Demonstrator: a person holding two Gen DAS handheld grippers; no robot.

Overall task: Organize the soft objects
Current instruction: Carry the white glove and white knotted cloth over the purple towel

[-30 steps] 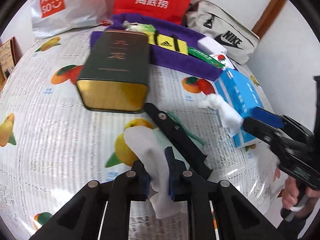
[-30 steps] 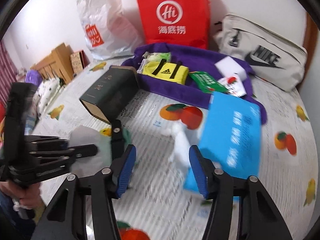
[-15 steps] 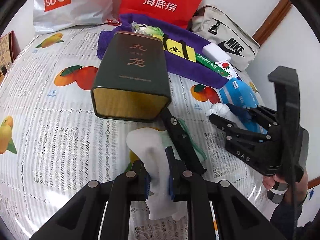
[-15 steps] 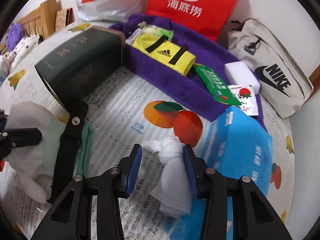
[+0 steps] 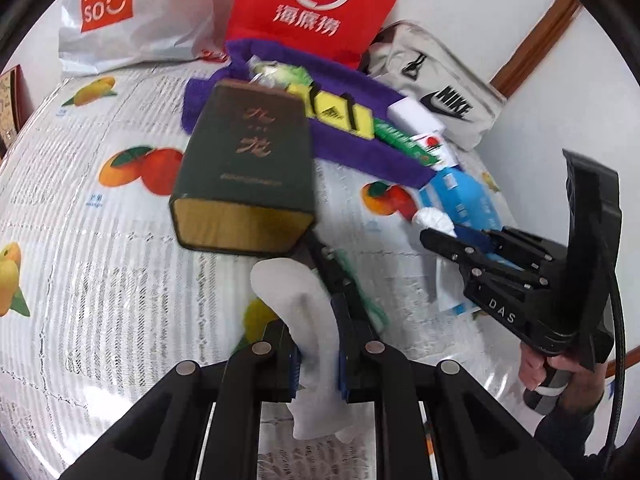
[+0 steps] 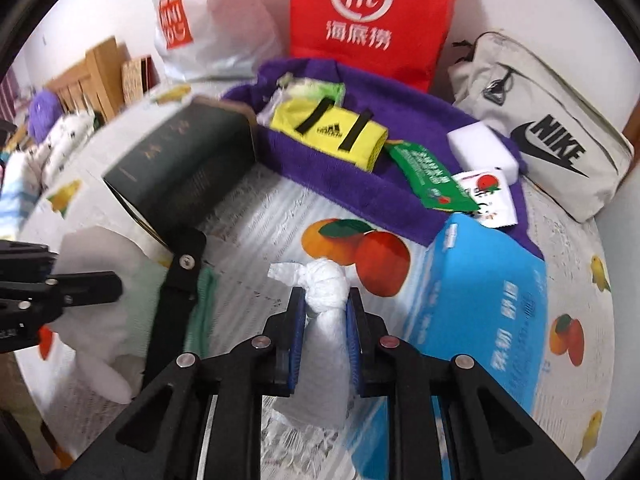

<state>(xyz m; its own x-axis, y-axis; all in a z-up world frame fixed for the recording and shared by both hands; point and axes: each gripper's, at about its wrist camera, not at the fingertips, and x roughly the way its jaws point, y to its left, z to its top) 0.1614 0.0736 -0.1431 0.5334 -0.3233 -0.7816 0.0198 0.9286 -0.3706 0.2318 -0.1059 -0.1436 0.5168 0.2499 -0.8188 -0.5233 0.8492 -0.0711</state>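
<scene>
Right claw has just been closing and now pinches the knotted white tissue at the blue tissue pack, left claw clamped on a white cloth: grasp step, so next lift yours clear.

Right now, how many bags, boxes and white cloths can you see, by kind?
Bags: 3, the Miniso bag, red bag and Nike bag.
Boxes: 2, the green box and blue box.
White cloths: 2, a flat cloth and a knotted cloth.
Total: 7
</scene>
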